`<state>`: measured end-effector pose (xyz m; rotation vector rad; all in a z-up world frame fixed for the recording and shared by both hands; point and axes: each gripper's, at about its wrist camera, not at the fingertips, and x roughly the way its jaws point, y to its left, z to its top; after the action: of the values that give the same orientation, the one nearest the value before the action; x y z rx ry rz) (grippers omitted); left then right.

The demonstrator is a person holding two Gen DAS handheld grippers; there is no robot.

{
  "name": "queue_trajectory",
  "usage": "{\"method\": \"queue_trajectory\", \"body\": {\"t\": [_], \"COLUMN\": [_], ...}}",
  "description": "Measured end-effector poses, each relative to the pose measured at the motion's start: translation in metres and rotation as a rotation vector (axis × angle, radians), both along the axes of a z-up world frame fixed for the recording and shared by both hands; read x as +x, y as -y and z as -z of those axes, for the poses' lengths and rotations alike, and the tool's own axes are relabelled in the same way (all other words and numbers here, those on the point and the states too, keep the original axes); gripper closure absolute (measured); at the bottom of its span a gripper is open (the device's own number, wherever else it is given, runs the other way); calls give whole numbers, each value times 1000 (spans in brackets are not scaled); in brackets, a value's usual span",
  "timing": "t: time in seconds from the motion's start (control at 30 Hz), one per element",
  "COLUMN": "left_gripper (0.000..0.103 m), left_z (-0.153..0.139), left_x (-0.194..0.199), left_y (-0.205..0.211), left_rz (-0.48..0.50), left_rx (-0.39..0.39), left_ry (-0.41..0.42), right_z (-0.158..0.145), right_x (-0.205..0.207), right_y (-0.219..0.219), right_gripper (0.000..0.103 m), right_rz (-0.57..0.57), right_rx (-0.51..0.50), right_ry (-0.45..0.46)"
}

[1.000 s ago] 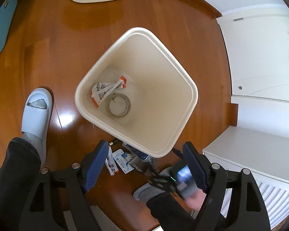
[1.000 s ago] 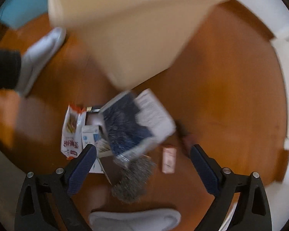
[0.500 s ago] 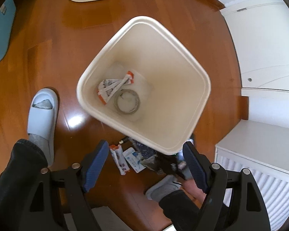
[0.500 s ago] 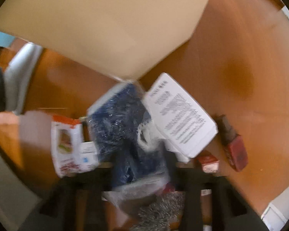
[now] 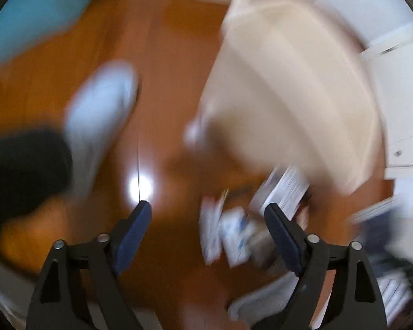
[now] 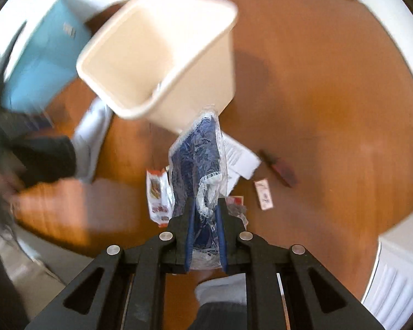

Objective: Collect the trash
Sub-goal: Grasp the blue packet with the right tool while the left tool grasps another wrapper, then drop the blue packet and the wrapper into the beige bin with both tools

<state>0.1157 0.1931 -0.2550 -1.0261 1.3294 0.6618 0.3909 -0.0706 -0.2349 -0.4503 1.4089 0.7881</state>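
Right gripper [image 6: 205, 214]: jaws clamped on a blue plastic bag [image 6: 197, 154], which hangs from the pads clear of the floor, in front of the cream bin's near corner. They have just been closing, with the bag between them.

Left gripper [image 5: 206, 220]: jaws wide apart and just opening further, nothing between the pads; view heavily blurred. Below it, small white-and-blue packets [image 5: 228, 233] on the wooden floor [image 5: 165, 55].

Cream bin [image 6: 162, 55] stands upright on the floor; its contents cannot be told from here.

Still on the floor near the bin's corner: orange-and-white snack wrapper [image 6: 158, 195], white printed sheet [image 6: 239, 156], small white box [image 6: 264, 194], dark red box [image 6: 280, 169].

Judgement: task mid-way. One bag lifted, not yet dropped in; several pieces remain to collect.
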Motion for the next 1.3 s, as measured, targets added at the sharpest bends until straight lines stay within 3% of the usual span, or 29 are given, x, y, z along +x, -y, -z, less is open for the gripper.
{"method": "queue_trajectory", "body": {"t": [0.07,0.17,0.27,0.43,0.47,0.53,0.6,0.67,0.83,1.07,1.23,1.3], "left_gripper": [18,18,18,21,27,48,100,100,100,100,100,100], "left_z": [55,110,130,161,168,180,188,186,144,36,-63,-98], "left_x": [-16,-25,-11,18,22,28,31,32,27,3,14,13], "left_y": [23,45,57,67,68,70,71,68,52,30,-13,-34], "left_rz": [-38,-84,-49,2,1,12,26,31,44,19,139,116], "left_rx": [-93,-142,-117,-122,-128,-162,-206,-214,-191,-109,-47,-35], "left_ry": [-80,-137,-123,-154,-162,-168,-169,-147,-85,-23,130,204], "right_z": [-29,-57,-67,-49,-43,-39,-41,-44,-51,-89,-86,-77], "right_x": [-6,-7,-1,15,17,22,25,25,25,25,14,12], "right_y": [12,20,25,36,37,34,34,31,29,15,-32,-61], "right_gripper": [88,88,88,88,87,87,87,87,87,87,87,87], "right_rz": [74,122,131,176,185,192,192,191,201,211,136,96], "right_rx": [70,173,210,183,176,177,183,187,199,291,277,240], "right_ry": [4,13,31,3,-2,3,20,42,67,131,135,155]}}
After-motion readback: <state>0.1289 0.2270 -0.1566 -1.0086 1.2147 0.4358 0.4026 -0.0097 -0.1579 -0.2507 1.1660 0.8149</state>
